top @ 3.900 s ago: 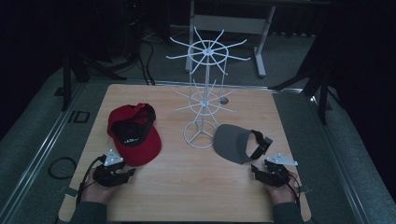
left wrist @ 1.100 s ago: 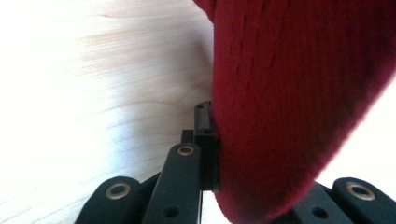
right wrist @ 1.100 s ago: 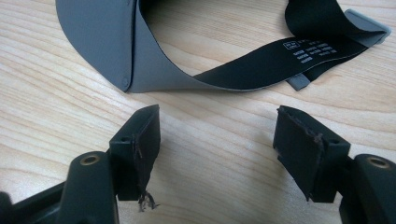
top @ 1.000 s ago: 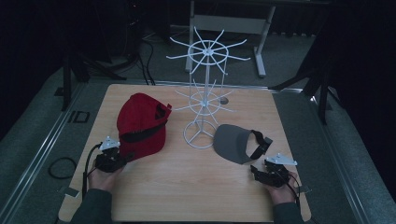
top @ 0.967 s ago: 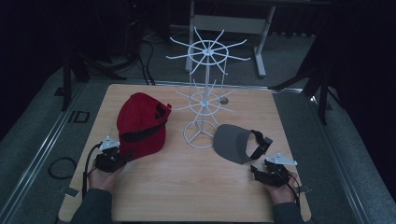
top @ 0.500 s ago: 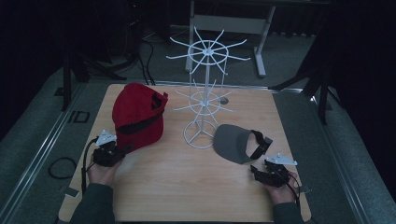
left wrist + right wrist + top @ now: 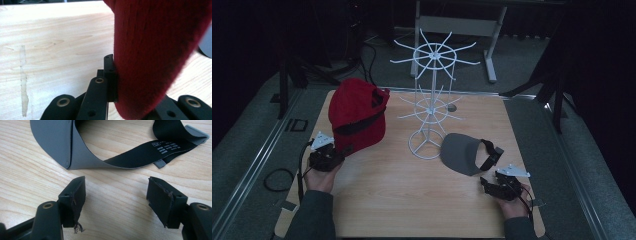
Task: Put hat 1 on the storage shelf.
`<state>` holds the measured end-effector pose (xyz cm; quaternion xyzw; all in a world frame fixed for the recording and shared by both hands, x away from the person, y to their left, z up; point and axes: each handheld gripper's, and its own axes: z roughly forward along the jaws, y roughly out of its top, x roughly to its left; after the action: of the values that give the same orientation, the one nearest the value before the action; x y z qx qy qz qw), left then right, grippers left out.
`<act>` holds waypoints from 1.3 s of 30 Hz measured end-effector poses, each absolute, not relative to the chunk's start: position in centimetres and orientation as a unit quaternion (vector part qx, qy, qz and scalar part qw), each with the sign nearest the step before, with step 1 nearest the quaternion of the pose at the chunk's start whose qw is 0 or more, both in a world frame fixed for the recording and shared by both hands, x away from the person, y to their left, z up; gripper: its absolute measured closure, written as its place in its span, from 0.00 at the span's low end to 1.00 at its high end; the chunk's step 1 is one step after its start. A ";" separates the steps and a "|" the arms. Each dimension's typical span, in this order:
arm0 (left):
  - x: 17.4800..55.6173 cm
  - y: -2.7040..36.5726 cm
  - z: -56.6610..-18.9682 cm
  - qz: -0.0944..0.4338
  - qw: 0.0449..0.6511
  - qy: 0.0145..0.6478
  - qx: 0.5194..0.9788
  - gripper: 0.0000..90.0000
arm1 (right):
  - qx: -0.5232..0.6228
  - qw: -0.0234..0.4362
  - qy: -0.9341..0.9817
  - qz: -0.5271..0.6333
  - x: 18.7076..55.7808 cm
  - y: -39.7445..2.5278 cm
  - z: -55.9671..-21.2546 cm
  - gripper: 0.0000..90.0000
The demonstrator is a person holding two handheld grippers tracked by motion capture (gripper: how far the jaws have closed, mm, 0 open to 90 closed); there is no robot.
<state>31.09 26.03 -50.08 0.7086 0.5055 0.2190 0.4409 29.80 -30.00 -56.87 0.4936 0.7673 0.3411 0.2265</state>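
Biggest thing here is the pale wooden table [image 7: 412, 200], and standing toward its far middle is a white wire spinner rack with two tiers of radiating hooks [image 7: 430, 107]. Looks like the job is hanging hats on that rack.

The red fabric baseball cap [image 7: 357, 115] is lifted off the table at the left, hanging up above the left gripper [image 7: 329, 152], just beside the rack's lower tier but not touching it. In the left gripper view the jaws are clamped together on the cap's brim edge, with the red fabric bulging out past them.

The grey sun visor with a black strap [image 7: 467, 152] lies flat on the wood right of the rack's ring base. The right gripper [image 7: 493, 186] sits just short of it, jaws wide apart with nothing between them.

My take on doing this well: the pinch is only on the brim edge, so move slow or the cap swings. Angle it so the back opening meets a hook tip, slide it on, and only let go once the hook carries it.
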 end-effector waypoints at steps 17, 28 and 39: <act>31.8 25.7 -47.8 0.238 0.456 0.496 0.699 0.96 | 0.493 0.226 0.767 0.341 29.8 -30.0 -56.9 0.35; 32.1 25.4 -46.7 0.247 0.466 0.492 0.693 0.96 | 0.493 0.226 0.768 0.341 29.8 -30.0 -56.9 0.35; 32.4 25.2 -45.8 0.253 0.474 0.487 0.689 0.96 | 0.493 0.226 0.767 0.341 29.8 -30.0 -56.9 0.35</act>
<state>32.38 25.16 -45.82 0.6890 0.4866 0.2532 0.4738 29.80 -29.99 -56.87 0.4935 0.7675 0.3412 0.2260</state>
